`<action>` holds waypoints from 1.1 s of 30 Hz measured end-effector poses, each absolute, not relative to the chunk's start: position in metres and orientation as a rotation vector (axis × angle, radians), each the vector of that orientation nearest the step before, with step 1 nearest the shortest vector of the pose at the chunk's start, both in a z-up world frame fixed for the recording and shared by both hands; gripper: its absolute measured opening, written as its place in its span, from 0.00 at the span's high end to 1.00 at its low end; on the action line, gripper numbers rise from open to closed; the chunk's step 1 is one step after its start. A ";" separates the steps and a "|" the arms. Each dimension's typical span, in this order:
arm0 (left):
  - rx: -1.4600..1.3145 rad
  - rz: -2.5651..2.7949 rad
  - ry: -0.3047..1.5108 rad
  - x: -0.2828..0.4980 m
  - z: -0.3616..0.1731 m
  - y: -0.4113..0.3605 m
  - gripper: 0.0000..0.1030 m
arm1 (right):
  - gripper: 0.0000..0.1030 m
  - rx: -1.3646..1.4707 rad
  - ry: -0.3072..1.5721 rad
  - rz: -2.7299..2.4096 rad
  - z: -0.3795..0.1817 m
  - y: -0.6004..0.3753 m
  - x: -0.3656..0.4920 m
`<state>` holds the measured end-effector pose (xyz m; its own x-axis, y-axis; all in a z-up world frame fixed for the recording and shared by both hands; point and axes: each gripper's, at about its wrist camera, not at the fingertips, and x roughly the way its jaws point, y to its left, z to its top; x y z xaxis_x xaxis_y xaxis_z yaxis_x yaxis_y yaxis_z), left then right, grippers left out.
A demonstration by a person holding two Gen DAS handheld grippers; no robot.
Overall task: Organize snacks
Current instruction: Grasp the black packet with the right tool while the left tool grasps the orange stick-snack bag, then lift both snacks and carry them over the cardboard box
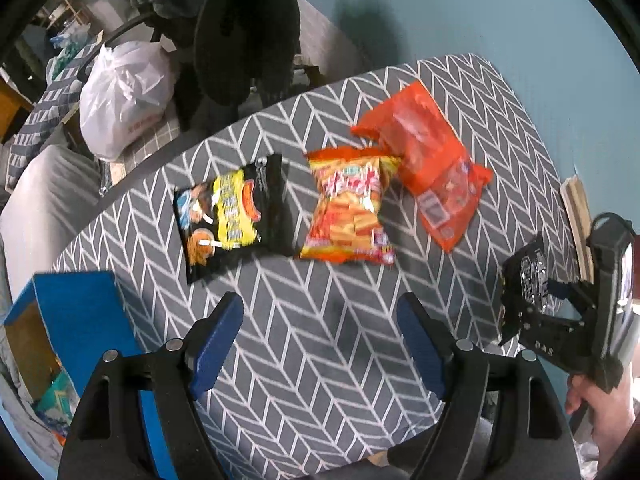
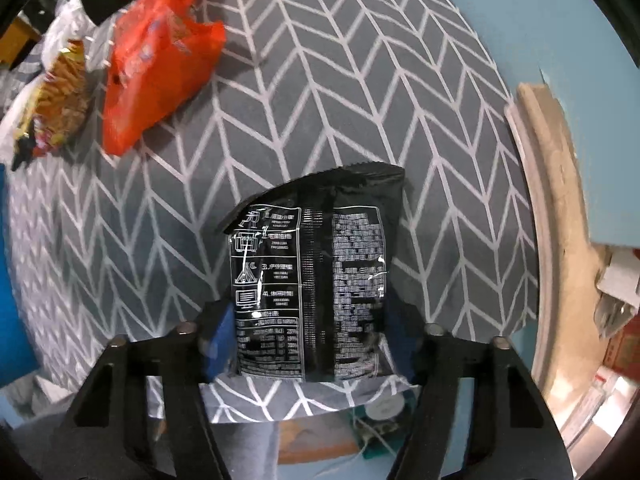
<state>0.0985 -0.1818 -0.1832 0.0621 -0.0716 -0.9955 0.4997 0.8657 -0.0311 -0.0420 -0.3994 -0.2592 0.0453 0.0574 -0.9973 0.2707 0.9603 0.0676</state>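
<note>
Snack packets are lying across the middle of the left wrist view on the chevron tablecloth (image 1: 320, 360): a black-and-yellow packet (image 1: 230, 216), an orange chip bag (image 1: 348, 208) beside it, and a red bag (image 1: 428, 160) overlapping that one. Left gripper (image 1: 320, 344) is hovering at lower centre, jaws spread wide with nothing between them. Right gripper (image 2: 312, 344) is pinching a black packet (image 2: 316, 280) above the cloth. A blue box (image 1: 80, 312) is sitting at lower left.

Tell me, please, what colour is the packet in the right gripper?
Black packet with white print, clearest in the right wrist view.
</note>
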 end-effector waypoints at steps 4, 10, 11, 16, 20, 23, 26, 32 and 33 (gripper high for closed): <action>0.354 -0.455 1.467 0.110 -0.190 -0.192 0.22 | 0.40 0.284 1.497 -0.134 -0.256 -0.401 -0.031; 0.359 -0.466 1.485 0.127 -0.201 -0.209 0.22 | 0.40 0.293 1.452 -0.097 -0.240 -0.406 -0.008; 0.362 -0.467 1.488 0.129 -0.204 -0.212 0.22 | 0.40 0.294 1.445 -0.089 -0.237 -0.407 -0.005; 0.361 -0.460 1.515 0.143 -0.219 -0.223 0.22 | 0.40 0.281 1.412 -0.059 -0.224 -0.407 0.013; 0.345 -0.464 1.541 0.151 -0.232 -0.230 0.22 | 0.40 0.275 1.402 -0.046 -0.212 -0.404 0.032; 0.357 -0.462 1.549 0.154 -0.242 -0.235 0.22 | 0.40 0.270 1.392 -0.037 -0.208 -0.400 0.049; 0.366 -0.460 1.549 0.154 -0.251 -0.240 0.23 | 0.40 0.264 1.384 -0.028 -0.204 -0.396 0.053; 0.401 -0.481 1.526 0.153 -0.257 -0.245 0.57 | 0.39 0.231 1.373 -0.014 -0.195 -0.387 0.063; 0.397 -0.489 1.520 0.152 -0.255 -0.244 0.58 | 0.39 0.227 1.371 -0.011 -0.194 -0.386 0.062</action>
<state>0.1525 -0.2443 -0.2555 -0.0115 -0.0569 -0.9983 0.5362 0.8423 -0.0542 0.0621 -0.3862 -0.1942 0.2020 0.1238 -0.9715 0.1399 0.9781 0.1538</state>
